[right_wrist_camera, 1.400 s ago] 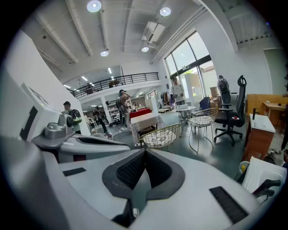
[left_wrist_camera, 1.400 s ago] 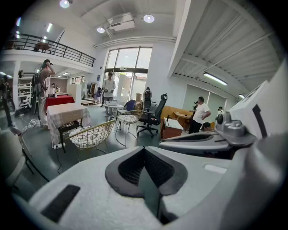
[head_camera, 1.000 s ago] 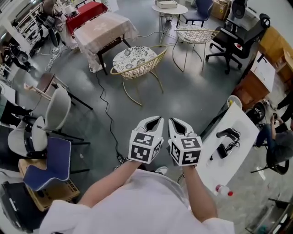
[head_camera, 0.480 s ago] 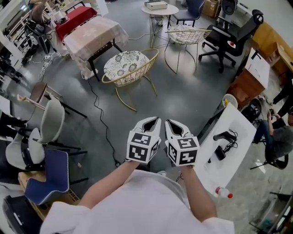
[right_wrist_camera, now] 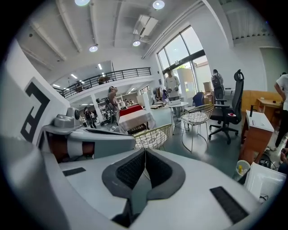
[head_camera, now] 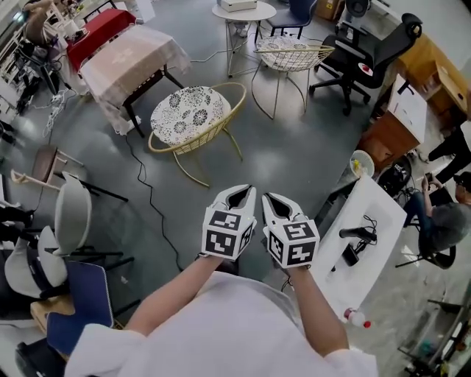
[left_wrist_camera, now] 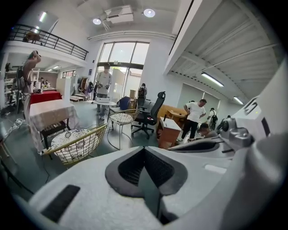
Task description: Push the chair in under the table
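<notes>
A gold wire chair [head_camera: 193, 114] with a patterned cushion stands on the grey floor, pulled out from a table [head_camera: 132, 55] draped in a pale pink cloth. My left gripper [head_camera: 239, 190] and right gripper [head_camera: 271, 197] are held side by side in front of me, well short of the chair, both shut and empty. In the left gripper view the chair [left_wrist_camera: 74, 143] sits left of the shut jaws [left_wrist_camera: 145, 150], with the table [left_wrist_camera: 49, 112] behind it. The right gripper view shows the chair [right_wrist_camera: 153, 137] just beyond its shut jaws [right_wrist_camera: 145, 155].
A second wire chair [head_camera: 291, 53] stands by a round white table [head_camera: 243, 11], with a black office chair [head_camera: 368, 51] at the right. A white table [head_camera: 364, 235] holding dark tools is close on my right. Grey chairs [head_camera: 70, 217] crowd the left. A cable [head_camera: 151, 199] crosses the floor.
Both grippers have moved forward together, still shut. The gold chair and draped table have slid down and left in the head view and come nearer.
</notes>
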Demonstrator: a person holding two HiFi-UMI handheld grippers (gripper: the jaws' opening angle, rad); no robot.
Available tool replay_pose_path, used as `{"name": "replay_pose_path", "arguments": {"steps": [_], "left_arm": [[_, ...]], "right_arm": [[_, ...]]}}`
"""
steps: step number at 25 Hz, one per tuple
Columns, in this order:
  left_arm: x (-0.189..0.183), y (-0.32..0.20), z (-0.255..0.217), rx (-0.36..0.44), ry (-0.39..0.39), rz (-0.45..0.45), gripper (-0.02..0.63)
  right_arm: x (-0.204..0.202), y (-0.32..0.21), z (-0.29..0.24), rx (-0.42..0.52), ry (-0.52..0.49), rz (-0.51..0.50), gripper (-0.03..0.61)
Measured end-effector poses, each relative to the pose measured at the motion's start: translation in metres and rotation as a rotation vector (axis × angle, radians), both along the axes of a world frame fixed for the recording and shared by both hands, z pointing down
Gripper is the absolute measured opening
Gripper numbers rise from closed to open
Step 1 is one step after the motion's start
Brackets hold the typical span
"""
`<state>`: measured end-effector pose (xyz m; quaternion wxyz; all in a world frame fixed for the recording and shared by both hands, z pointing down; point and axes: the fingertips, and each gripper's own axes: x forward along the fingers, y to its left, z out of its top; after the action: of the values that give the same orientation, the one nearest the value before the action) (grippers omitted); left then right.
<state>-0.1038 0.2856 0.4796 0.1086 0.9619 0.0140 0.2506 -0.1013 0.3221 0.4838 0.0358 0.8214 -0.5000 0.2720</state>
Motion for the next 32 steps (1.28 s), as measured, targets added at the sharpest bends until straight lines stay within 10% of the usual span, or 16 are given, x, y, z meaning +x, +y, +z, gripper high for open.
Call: {"name": "replay_pose_path", "arguments": {"steps": [32], "left_arm": [[0.084, -0.201, 0.010, -0.036, 0.010, -0.041, 0.005]], "right_arm": [[0.093, -0.197, 0.015, -0.122, 0.050, -0.113, 0.003]]}}
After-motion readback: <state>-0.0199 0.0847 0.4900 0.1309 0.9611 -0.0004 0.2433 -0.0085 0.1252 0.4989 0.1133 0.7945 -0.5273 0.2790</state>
